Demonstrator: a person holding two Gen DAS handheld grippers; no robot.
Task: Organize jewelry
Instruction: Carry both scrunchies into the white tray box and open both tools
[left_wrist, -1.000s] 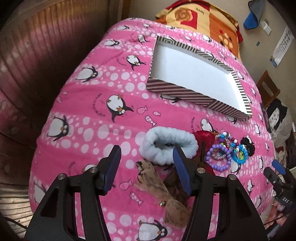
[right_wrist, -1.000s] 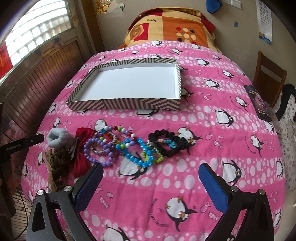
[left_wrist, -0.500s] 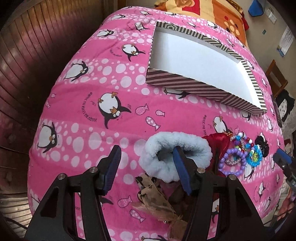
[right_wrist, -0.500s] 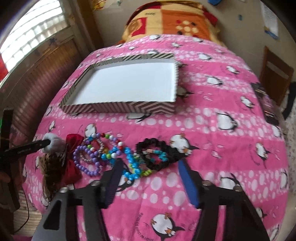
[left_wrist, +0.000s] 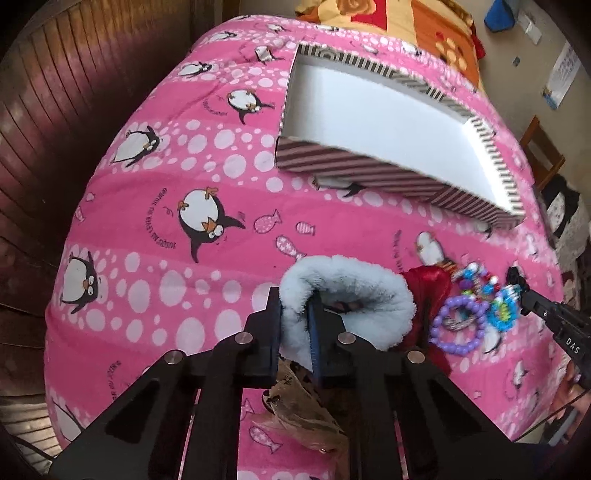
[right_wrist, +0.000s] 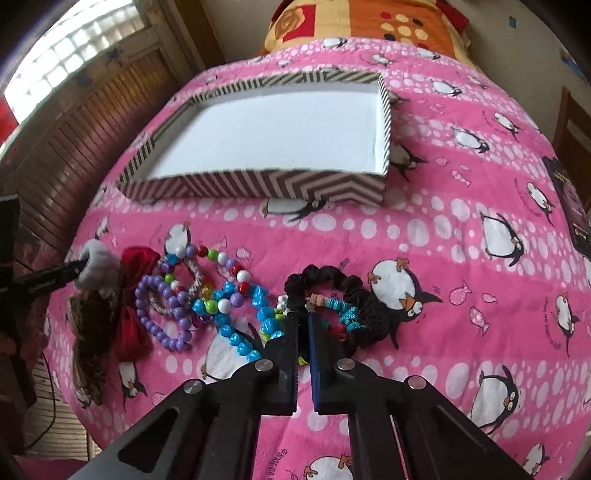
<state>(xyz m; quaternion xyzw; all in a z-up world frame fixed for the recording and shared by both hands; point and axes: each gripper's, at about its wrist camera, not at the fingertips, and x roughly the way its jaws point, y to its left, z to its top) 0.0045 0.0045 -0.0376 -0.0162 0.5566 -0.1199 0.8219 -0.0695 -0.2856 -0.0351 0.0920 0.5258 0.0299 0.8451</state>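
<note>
A pale blue fluffy scrunchie (left_wrist: 354, 288) lies on the pink penguin blanket. My left gripper (left_wrist: 295, 306) is closing on its near left edge, and the pads squeeze the fluff. A black scrunchie (right_wrist: 332, 280) with a turquoise bracelet (right_wrist: 343, 310) on it lies to the right. My right gripper (right_wrist: 303, 321) is shut on its near left rim. Between the two lie a red bow (right_wrist: 136, 258), a purple bead bracelet (right_wrist: 162, 332) and a blue bead bracelet (right_wrist: 236, 339). Beyond them sits an empty striped box (right_wrist: 258, 184).
A leopard-print bow (left_wrist: 295, 413) lies under my left gripper near the bed's front edge. A dark phone (right_wrist: 569, 206) rests at the blanket's right side. Wooden panelling (left_wrist: 55, 110) runs along the left, and a patterned pillow (right_wrist: 369, 22) lies at the head of the bed.
Both grippers came down toward the blanket and went from wide open to shut. The left closed on the fluffy scrunchie, the right on the black scrunchie.
</note>
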